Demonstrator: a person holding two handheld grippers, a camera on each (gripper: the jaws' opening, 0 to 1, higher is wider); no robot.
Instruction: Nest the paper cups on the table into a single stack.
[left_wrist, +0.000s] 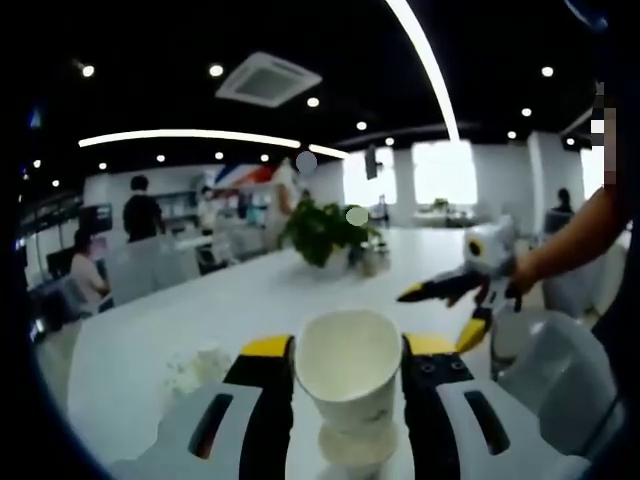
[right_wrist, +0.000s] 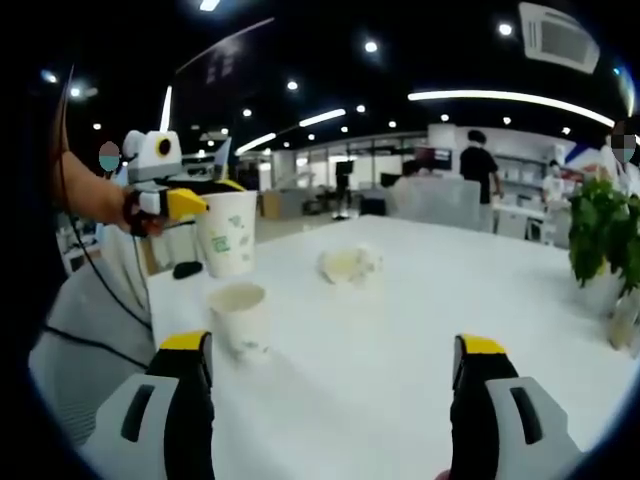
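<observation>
My left gripper (left_wrist: 349, 346) is shut on a white paper cup (left_wrist: 348, 390), held upright with its mouth open. Just under it stands a second paper cup (left_wrist: 352, 446) on the white table (left_wrist: 200, 310); the two look apart. In the right gripper view the held cup (right_wrist: 228, 232) hangs in the left gripper (right_wrist: 200, 205) above and a little behind the standing cup (right_wrist: 240, 318). My right gripper (right_wrist: 335, 348) is open with nothing between its fingers, low over the table, near the standing cup. In the left gripper view it (left_wrist: 440, 315) comes in from the right.
A crumpled white wad (right_wrist: 350, 265) lies mid-table, also seen as a wad (left_wrist: 195, 365) at the left. A potted plant (left_wrist: 320, 232) stands farther along the table; the plant (right_wrist: 605, 235) is at the right edge. Chairs and people are behind.
</observation>
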